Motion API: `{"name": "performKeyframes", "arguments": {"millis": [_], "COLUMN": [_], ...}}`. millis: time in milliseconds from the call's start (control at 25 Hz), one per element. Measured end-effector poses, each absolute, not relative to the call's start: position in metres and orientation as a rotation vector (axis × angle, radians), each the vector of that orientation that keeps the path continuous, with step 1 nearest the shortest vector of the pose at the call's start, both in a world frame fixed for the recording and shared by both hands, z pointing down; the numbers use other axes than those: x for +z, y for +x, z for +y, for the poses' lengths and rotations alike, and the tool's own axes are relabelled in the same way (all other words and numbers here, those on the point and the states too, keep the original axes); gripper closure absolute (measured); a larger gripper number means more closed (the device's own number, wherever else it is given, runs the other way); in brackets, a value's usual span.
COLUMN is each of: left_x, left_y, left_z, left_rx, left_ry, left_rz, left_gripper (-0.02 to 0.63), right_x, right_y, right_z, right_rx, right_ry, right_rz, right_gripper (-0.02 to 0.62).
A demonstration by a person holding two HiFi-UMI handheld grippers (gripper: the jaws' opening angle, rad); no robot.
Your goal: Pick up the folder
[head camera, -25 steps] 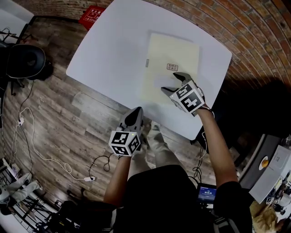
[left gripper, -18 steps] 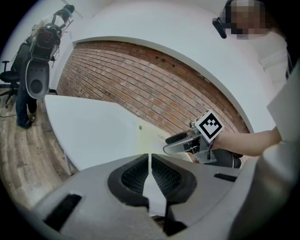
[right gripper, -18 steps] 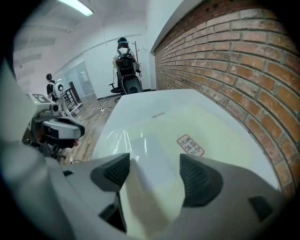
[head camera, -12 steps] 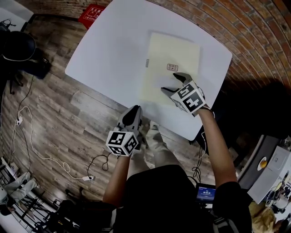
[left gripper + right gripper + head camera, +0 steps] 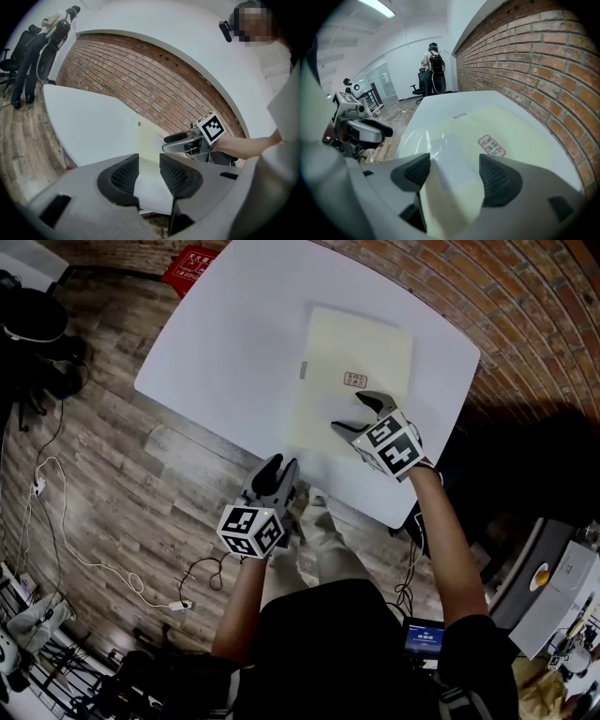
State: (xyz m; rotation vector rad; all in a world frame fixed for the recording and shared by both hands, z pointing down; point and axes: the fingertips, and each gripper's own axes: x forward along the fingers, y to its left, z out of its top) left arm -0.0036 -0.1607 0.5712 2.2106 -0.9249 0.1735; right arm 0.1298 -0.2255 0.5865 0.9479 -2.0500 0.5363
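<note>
Right claw [image 5: 454, 174], 2 jaws apart, points down at the folder [image 5: 525, 132] (pale yellow).

The right claw [image 5: 348, 411] covers the 5 o'clock corner of the folder [image 5: 356, 343]. Its label [image 5: 355, 380] is too small to read. At 11 o'clock the desk [image 5: 234, 334] hides part of a red sign [image 5: 192, 268].

pale yellow folder [image 5: 356, 348], white table [image 5: 225, 343] — red-brown brick wall [image 5: 530, 296], grey wood-grain floor [image 5: 112, 484]

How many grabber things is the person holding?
2. The left gripper is just off the white table's near edge, its fingers opening with nothing gripped. The right gripper is over the pale yellow folder on the table. None seem hidden.
</note>
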Motion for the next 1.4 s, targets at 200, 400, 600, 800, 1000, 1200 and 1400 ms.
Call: {"name": "performKeyframes", "arguments": {"millis": [200,400,600,800,1000,1200,1400], "left_x": [0.577,0.577,0.576,0.578,0.581,0.582,0.586], "left_y": [-0.003,-0.005,-0.006,-0.016,-0.027,-0.036,-0.037], "left_z": [-0.158,-0.159,-0.158,-0.153,-0.150,-0.148,-0.143], "left_rx": [0.177,0.164,0.123,0.086,-0.014,-0.139,-0.188], "left_ry": [2.207,2.195,2.175,2.136,2.049,1.936,1.879], "left_rz": [-0.894,-0.889,-0.869,-0.867,-0.850,-0.809,-0.785], "left_gripper": [0.438,0.399,0.386,0.370,0.338,0.325,0.300], "right_x": [0.588,0.587,0.587,0.584,0.585,0.584,0.583], "right_y": [0.125,0.117,0.111,0.103,0.094,0.084,0.077], "right_z": [-0.223,-0.220,-0.215,-0.205,-0.197,-0.187,-0.177], "right_rx": [0.531,0.518,0.507,0.495,0.480,0.471,0.463], "right_ry": [0.935,0.916,0.897,0.873,0.845,0.812,0.781], "right_rz": [-2.055,-2.061,-2.078,-2.083,-2.095,-2.110,-2.134], "right_gripper": [0.293,0.293,0.293,0.293,0.293,0.293,0.293]}}
